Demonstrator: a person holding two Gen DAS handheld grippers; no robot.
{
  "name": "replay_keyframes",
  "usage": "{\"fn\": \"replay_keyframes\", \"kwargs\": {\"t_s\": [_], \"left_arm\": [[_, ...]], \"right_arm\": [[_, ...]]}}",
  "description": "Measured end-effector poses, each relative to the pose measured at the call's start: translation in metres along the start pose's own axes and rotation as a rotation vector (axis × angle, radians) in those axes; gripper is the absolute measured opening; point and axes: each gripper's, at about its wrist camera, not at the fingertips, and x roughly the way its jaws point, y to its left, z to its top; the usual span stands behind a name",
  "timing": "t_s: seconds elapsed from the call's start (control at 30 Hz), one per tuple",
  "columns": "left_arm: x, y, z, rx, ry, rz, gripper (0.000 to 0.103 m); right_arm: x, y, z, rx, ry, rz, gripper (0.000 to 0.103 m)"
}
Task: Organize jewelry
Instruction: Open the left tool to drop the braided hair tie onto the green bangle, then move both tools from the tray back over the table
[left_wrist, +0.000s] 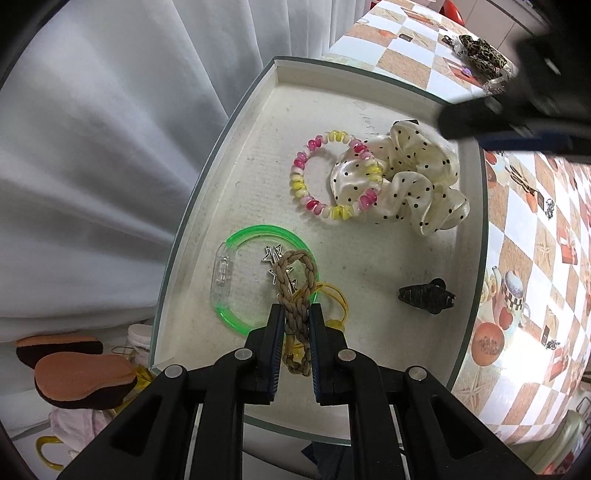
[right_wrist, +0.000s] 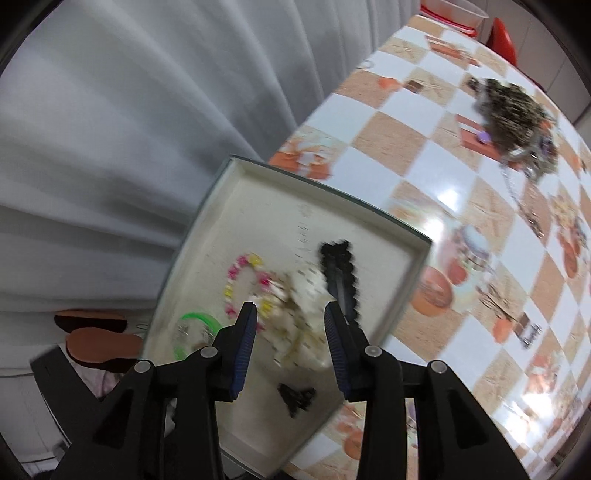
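Note:
A white tray (left_wrist: 236, 155) holds the jewelry. My left gripper (left_wrist: 296, 314) points down over its near end, shut on a braided brown cord (left_wrist: 295, 280). The cord's loop lies over a green bangle (left_wrist: 258, 234) and a silver star clip (left_wrist: 272, 254), with a yellow elastic (left_wrist: 338, 295) beside them. A pink-and-yellow spiral tie (left_wrist: 334, 175) overlaps a cream dotted scrunchie (left_wrist: 417, 177). My right gripper (right_wrist: 291, 321) hovers open above the scrunchie (right_wrist: 306, 284), nothing between its pads. A long black toothed clip (right_wrist: 338, 266) shows just past its right finger.
A small black claw clip (left_wrist: 424, 295) lies in the tray's near right part. The tray sits at the edge of a checkered tablecloth (right_wrist: 443, 166), where a heap of leopard-print pieces and chains (right_wrist: 517, 107) remains. A grey curtain hangs on the left.

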Motion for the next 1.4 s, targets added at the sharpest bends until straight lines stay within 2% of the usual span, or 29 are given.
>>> {"fn": "replay_keyframes", "kwargs": {"t_s": [0.1, 0.13, 0.17, 0.2, 0.23, 0.3, 0.5, 0.63, 0.7, 0.73, 0.77, 0.8, 1.1, 1.23, 1.4], "left_arm": [[-0.002, -0.003, -0.001, 0.006, -0.002, 0.008, 0.018], [-0.003, -0.005, -0.002, 0.009, -0.001, 0.013, 0.024], [-0.004, -0.006, -0.002, 0.010, -0.001, 0.016, 0.037], [-0.007, -0.008, -0.003, 0.008, -0.006, 0.025, 0.076], [-0.010, -0.009, -0.003, 0.003, -0.018, 0.034, 0.097], [-0.018, -0.011, -0.004, 0.007, -0.050, 0.046, 0.097], [-0.025, -0.023, -0.004, 0.051, -0.039, 0.050, 0.097], [-0.035, -0.036, -0.002, 0.080, -0.050, 0.049, 0.103], [-0.038, -0.041, 0.000, 0.104, -0.058, 0.042, 0.103], [-0.040, -0.045, 0.000, 0.116, -0.061, 0.038, 0.103], [-0.042, -0.048, 0.001, 0.126, -0.065, 0.036, 0.103], [-0.045, -0.053, 0.001, 0.139, -0.069, 0.031, 0.103], [-0.062, -0.101, 0.002, 0.213, -0.094, 0.029, 0.103], [-0.066, -0.132, -0.003, 0.210, -0.088, 0.033, 0.103], [-0.065, -0.169, -0.016, 0.190, -0.052, 0.026, 0.103]], "right_arm": [[-0.005, -0.016, -0.013, 0.015, 0.006, -0.024, 0.042], [-0.007, -0.021, -0.019, 0.023, 0.010, -0.030, 0.042], [-0.006, -0.023, -0.022, 0.029, 0.013, -0.033, 0.042], [-0.007, -0.029, -0.028, 0.040, 0.018, -0.039, 0.042], [-0.008, -0.033, -0.031, 0.050, 0.021, -0.045, 0.043], [-0.011, -0.039, -0.040, 0.068, 0.024, -0.052, 0.050], [-0.021, -0.060, -0.063, 0.111, 0.027, -0.065, 0.052], [-0.030, -0.075, -0.080, 0.138, 0.022, -0.076, 0.063], [-0.033, -0.083, -0.087, 0.151, 0.024, -0.085, 0.063], [-0.034, -0.087, -0.090, 0.160, 0.026, -0.089, 0.068], [-0.035, -0.092, -0.093, 0.172, 0.028, -0.091, 0.078], [-0.037, -0.098, -0.096, 0.186, 0.024, -0.091, 0.080], [-0.047, -0.141, -0.124, 0.241, 0.020, -0.110, 0.086], [-0.049, -0.164, -0.136, 0.222, 0.018, -0.098, 0.087], [-0.059, -0.205, -0.157, 0.217, 0.019, -0.125, 0.088]]}}
